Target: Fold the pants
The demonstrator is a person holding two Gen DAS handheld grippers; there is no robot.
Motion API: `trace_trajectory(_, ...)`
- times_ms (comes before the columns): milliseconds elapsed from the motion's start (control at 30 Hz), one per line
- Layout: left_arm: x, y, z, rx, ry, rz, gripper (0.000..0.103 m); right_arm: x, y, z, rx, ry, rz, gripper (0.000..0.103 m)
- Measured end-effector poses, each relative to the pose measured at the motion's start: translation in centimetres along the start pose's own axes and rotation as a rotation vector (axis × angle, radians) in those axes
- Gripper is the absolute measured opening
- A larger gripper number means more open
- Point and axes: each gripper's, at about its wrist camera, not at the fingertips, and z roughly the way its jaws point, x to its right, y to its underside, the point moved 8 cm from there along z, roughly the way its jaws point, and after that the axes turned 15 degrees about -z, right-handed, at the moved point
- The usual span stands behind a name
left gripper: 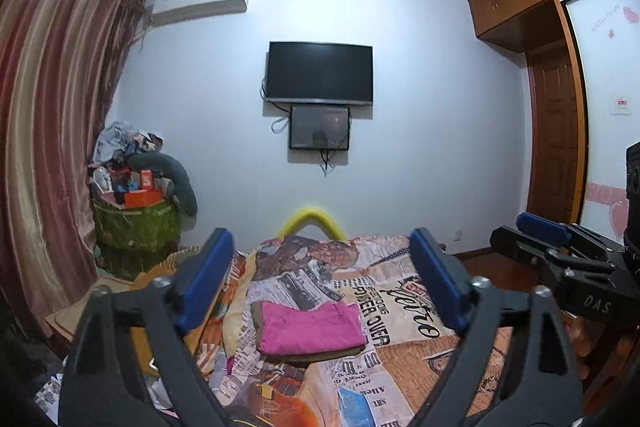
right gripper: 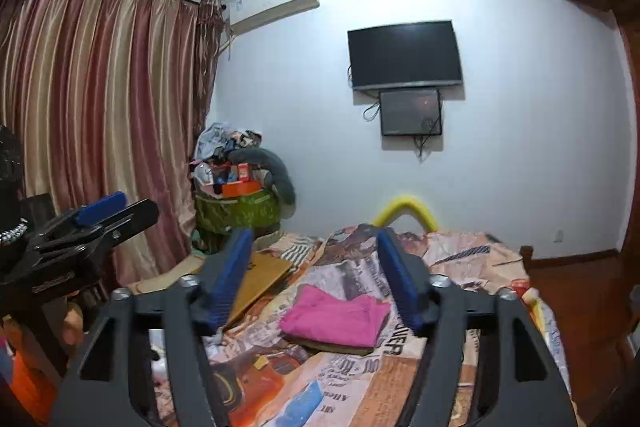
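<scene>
step: looks like the folding is basically done. the pink pants (left gripper: 310, 327) sit as a neat rectangle on the bed (left gripper: 404, 359), on top of another darker folded piece

left tool (left gripper: 320, 279): jaws spread wide, holding nothing, pants just ahead and below

right tool (right gripper: 316, 281): also open and empty, pants ahead and below between its fingers

next move: probably nothing but a final pat or backing off, my guess

room: plenty of bare bedspread right of the pants; a flat cardboard sheet (right gripper: 260, 279) lies left of them, bed edge further right
</scene>
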Motion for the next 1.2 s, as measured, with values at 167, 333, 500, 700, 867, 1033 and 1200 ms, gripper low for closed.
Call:
trace_trajectory(167, -0.2, 0.0, -0.6, 0.021, -0.014, -0.002, 0.103, -0.2, -0.3, -0.4, 0.009, 0.018, -0.009, 0.086)
trace_trajectory(333, -0.3, 0.2, -0.8, 0.016, -0.028, -0.010, 0.103, -0.3, -0.3, -0.5, 0.012, 0.034, -0.007, 0.103)
trace_trajectory(500, -0.2, 0.8, -0.9, 0.006, -0.035, -0.005, 0.103, -0.6, 0.1, -0.6, 0.004, 0.031, -0.017, 0.103)
trace_trajectory(700, -0.1, 1.2, -0.7, -0.002, -0.034, 0.005, 0.103, -0.5, 0.7, -0.7, -0.004, 0.034, -0.014, 0.103)
trace_trajectory(867, 0.0, 1.5, -0.5, -0.006, -0.032, 0.007, 0.103, -0.1, 1.1, -0.8, -0.008, 0.040, 0.003, 0.103)
trace_trajectory(1033, -0.2, 1.8, -0.1, -0.019, -0.026, 0.001, 0.103, 0.3, 1.5, -1.0, -0.019, 0.041, 0.026, 0.103)
trace_trajectory(1200, -0.2, 2.0, 0.3, -0.033, -0.020, 0.000, 0.103, 0.7, 1.7, -0.9, -0.028, 0.043, 0.039, 0.103)
